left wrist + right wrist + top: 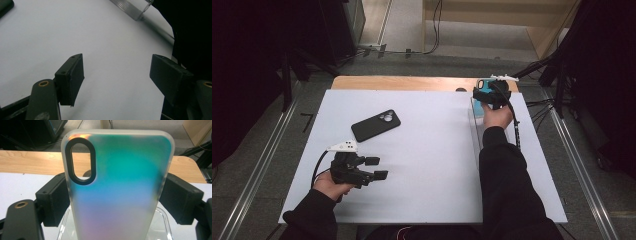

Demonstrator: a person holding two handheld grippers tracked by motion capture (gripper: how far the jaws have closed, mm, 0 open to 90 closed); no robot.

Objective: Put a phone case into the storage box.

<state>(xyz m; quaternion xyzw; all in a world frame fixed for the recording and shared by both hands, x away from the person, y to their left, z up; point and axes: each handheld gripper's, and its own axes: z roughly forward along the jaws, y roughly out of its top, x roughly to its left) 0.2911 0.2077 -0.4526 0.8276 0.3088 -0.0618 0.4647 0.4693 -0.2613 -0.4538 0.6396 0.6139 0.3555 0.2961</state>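
My right gripper point(117, 203) is shut on an iridescent teal-to-pink phone case point(117, 182), its pads pressing the case's two long edges. The case stands upright with its oval camera cutout at the top left. In the high view the right gripper point(485, 93) holds the phone case point(481, 83) at the far right, over a clear plastic holder point(476, 125). A black phone point(375, 125) lies face down left of the middle. My left gripper point(378, 168) hovers low near the front left, open, with nothing between its fingers point(72, 80).
A white board point(432, 165) covers most of the wooden table point(402, 82). The clear plastic holder point(162, 220) sits just beneath the case. A dark sleeve point(507, 190) stretches along the right side. Cables and dark stands ring the table on the floor.
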